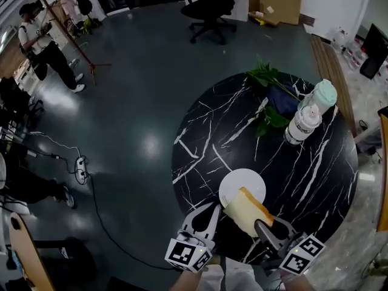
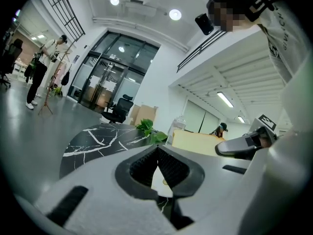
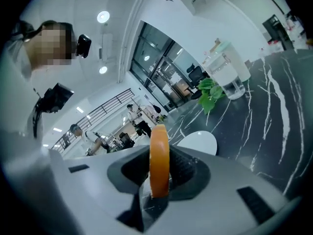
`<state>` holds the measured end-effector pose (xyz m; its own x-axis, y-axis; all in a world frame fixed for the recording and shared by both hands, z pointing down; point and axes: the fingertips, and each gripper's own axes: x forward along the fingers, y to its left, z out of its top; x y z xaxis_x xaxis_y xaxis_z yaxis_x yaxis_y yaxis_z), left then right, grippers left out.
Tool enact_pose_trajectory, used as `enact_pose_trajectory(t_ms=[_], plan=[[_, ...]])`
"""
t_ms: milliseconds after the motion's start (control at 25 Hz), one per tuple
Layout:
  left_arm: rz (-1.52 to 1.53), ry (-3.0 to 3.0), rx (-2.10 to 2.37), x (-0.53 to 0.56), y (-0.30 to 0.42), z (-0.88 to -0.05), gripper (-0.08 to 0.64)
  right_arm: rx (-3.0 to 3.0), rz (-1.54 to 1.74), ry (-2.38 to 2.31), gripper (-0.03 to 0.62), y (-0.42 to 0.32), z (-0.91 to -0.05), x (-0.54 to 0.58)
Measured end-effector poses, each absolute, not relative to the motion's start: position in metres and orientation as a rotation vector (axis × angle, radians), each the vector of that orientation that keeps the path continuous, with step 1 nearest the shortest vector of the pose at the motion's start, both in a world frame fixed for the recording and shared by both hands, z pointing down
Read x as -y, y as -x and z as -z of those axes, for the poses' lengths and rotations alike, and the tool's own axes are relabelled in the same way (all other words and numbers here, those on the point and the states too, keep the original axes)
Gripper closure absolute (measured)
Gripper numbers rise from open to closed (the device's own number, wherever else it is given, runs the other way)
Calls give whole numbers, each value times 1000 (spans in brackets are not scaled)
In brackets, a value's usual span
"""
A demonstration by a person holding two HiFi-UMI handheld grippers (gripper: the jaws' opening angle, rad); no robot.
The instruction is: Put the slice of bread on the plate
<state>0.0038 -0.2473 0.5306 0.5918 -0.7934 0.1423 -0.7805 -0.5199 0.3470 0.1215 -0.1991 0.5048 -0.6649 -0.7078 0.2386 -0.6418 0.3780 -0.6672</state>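
Observation:
A slice of bread (image 1: 247, 211) with an orange-brown crust hangs over the near edge of the white plate (image 1: 242, 183), and my right gripper (image 1: 262, 223) is shut on it. In the right gripper view the bread (image 3: 159, 155) stands edge-on between the pads, with the plate (image 3: 199, 142) just beyond. My left gripper (image 1: 213, 208) is at the plate's near left, shut with nothing in it. In the left gripper view its tips (image 2: 157, 150) meet, and the bread (image 2: 195, 142) shows to the right.
The round black marble table (image 1: 315, 180) carries a leafy plant (image 1: 270, 99), a clear bottle (image 1: 302, 125) and a pale green-lidded jar (image 1: 324, 96) at its far side. On the floor to the left lie cables (image 1: 82, 168). An office chair (image 1: 209, 8) and a person (image 1: 45, 44) are far off.

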Motion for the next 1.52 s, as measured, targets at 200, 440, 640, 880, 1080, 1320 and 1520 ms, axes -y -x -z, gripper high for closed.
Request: enact_pose_trajectory(t_ms=[200,440,640,880,1080,1320,1520], plan=[[60,-2444,1298,257,-2,-539,552,-2432,1254,1211,503,-132,-523,221],[100,-2447,1306,265,-3,-538,552,-2287,1368,1119,502,-124,-535,242],[118,-2442,1294,267,-8,-536,552,-2138,1546,1113,502,-118,-555,251],[135,-2433,1294,269,-6,-533,552,-2072,1623,1101,502,-116,-565,258],[155,-2418,1289,268,-5,-534,552,-2290,1469,1259,499,-118,-563,263],[180,-2398,1277,266,-6,-535,552,-2492,1342,1426,439,-119,-572,266],[196,-2405,1277,267,-5,-530,552,-2633,1228,1551,398,-123,-578,266]])
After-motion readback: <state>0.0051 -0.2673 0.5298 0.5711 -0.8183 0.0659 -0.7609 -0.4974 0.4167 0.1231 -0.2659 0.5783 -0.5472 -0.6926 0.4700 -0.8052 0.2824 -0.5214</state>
